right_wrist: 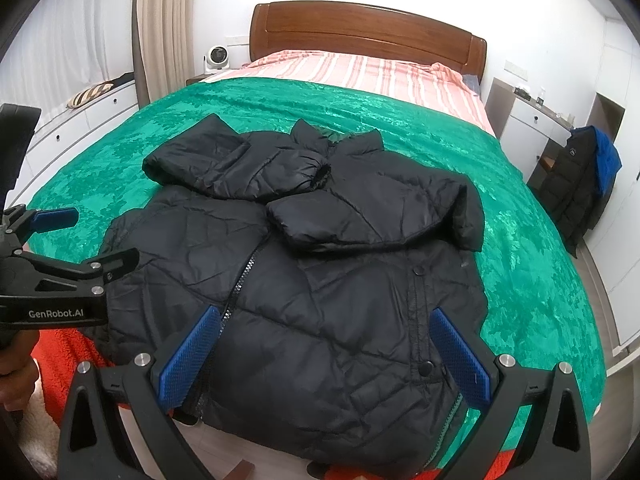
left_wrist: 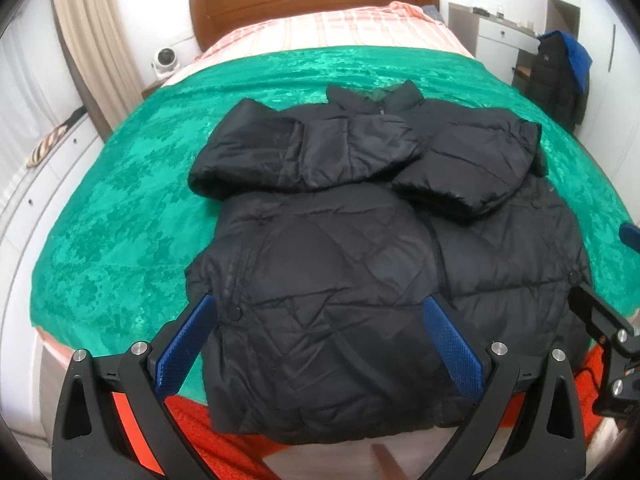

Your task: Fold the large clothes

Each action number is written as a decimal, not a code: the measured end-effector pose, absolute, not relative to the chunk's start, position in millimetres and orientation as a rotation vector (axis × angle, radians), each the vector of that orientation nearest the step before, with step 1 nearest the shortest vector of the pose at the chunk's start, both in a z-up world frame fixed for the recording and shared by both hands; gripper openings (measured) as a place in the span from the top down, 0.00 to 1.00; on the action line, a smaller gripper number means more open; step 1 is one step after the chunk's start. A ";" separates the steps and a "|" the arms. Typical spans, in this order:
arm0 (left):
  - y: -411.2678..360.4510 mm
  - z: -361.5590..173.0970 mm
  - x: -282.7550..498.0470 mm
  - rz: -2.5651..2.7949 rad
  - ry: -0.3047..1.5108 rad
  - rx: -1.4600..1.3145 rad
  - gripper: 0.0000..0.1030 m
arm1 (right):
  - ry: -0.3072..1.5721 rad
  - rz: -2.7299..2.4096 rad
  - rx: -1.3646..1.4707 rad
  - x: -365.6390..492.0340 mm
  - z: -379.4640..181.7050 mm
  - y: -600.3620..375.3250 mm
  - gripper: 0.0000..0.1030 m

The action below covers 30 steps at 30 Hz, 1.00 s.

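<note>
Both sleeves folded over jacket (left_wrist: 340, 264) chest. Left gripper (left_wrist: 320, 340) and right gripper (right_wrist: 326, 350) spread wide, empty, straddling the hem (likely staging the bottom-up fold).

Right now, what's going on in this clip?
A person with a handheld gripper in each hand is folding a black puffer jacket laid on the green blanket on the bed. Both sleeves are already folded across the chest. The left gripper and right gripper are open over the hem, holding nothing.
</note>
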<state>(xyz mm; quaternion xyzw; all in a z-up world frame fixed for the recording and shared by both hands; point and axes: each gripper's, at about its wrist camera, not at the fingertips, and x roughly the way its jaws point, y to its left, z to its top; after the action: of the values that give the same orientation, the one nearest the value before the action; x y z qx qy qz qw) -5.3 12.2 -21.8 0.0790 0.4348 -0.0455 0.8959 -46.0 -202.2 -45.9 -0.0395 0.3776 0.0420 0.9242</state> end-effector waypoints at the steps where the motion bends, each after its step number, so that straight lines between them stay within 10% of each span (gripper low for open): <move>1: 12.2 -21.2 -5.6 -0.096 0.897 0.166 0.00 | 0.768 0.090 -0.083 -43.8 -44.6 -202.0 0.00; 14: 28.2 -28.2 0.8 -0.081 0.933 0.111 0.00 | 0.894 0.332 -0.530 106.0 -132.3 -159.6 0.00; 16: 34.4 -29.3 1.5 -0.066 0.939 0.108 0.00 | 0.897 0.317 -0.513 125.4 -139.9 -167.4 0.12; 18: 41.2 -30.3 2.2 -0.044 0.938 0.116 0.00 | 0.869 0.265 -0.393 131.9 -120.4 -192.3 0.59; 30: 46.5 -32.9 40.9 -0.060 0.906 0.205 0.00 | 0.588 -0.446 0.264 28.4 5.6 -568.0 0.71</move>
<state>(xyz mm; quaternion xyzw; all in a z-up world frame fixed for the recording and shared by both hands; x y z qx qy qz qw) 40.9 46.5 -32.9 0.0986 0.4368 -0.0288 0.8936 28.4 -568.0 5.6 0.1285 0.2863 -0.2171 0.9243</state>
